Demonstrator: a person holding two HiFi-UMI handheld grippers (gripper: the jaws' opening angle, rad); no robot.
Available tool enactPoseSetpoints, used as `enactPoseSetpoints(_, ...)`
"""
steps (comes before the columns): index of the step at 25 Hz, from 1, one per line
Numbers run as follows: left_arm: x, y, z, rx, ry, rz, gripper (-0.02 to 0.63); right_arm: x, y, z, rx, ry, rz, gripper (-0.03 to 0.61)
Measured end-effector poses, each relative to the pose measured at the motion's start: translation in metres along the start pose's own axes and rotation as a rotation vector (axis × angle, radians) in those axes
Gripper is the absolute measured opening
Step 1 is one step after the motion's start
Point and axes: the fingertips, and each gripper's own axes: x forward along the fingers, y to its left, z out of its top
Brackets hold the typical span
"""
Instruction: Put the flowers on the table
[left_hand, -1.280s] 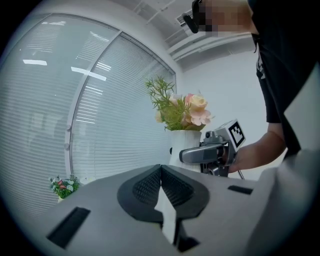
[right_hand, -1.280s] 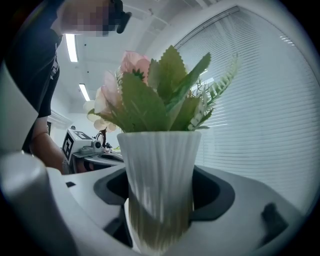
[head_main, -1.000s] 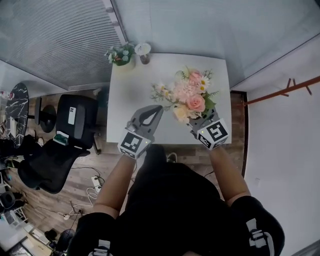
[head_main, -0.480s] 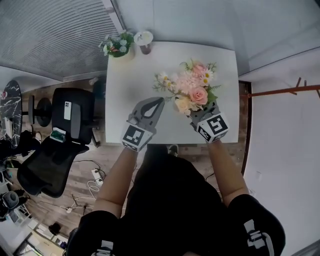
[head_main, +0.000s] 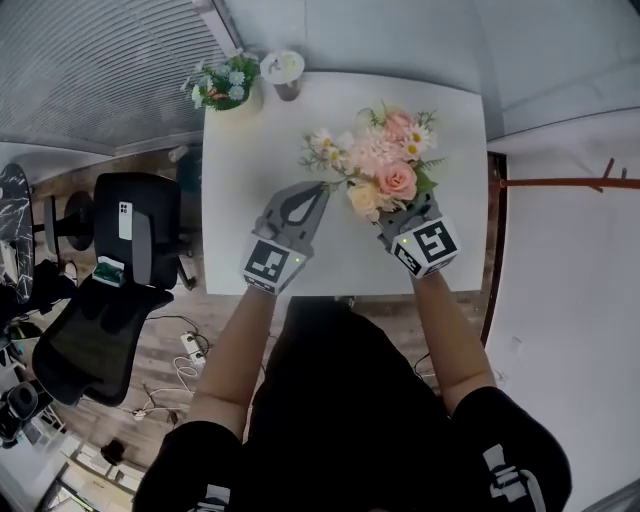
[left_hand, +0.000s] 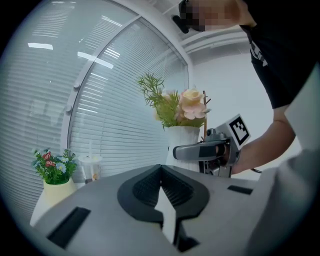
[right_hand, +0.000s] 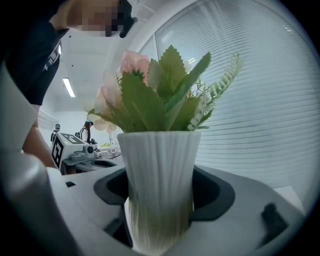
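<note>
Flowers (head_main: 385, 170): upright in the white vase (right_hand: 159, 185), above the table's (head_main: 240, 160) near right part; contact unclear.
Right gripper (head_main: 395, 222): I've clamped the vase body, to hold the blooms upright.
Left gripper (head_main: 312, 195): my jaws together, empty, just beside, clear of the landing spot.

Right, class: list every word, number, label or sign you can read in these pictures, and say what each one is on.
None can be read.
Left gripper cube: black-and-white square pattern, no letters.
Right gripper cube: the same.
Vase in the right gripper: no label.
White print on the person's black shirt: too blurred.
</note>
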Motion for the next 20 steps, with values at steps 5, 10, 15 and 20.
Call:
enactPoseSetpoints(5,0.015,0.013,-0.013,-0.007,0.003,0.001,0.012,0.013,-0.013,-0.012,-0.002,-0.01,-0.014,0.35)
enactPoseSetpoints(10,0.023,0.022,-0.027,-0.011,0.009,-0.001,0.012,0.022,-0.02,-0.025,-0.006,-0.012,-0.027,0.351)
enactPoseSetpoints(15,0.028,0.023,-0.035,-0.019,0.015,-0.004,0.012,0.026,-0.022,-0.029,-0.013,-0.025,-0.039,0.351)
enactPoseSetpoints(20,0.032,0.025,-0.039,-0.017,0.013,-0.011,0.012,0.03,-0.026,-0.033,-0.029,-0.04,-0.051,0.351)
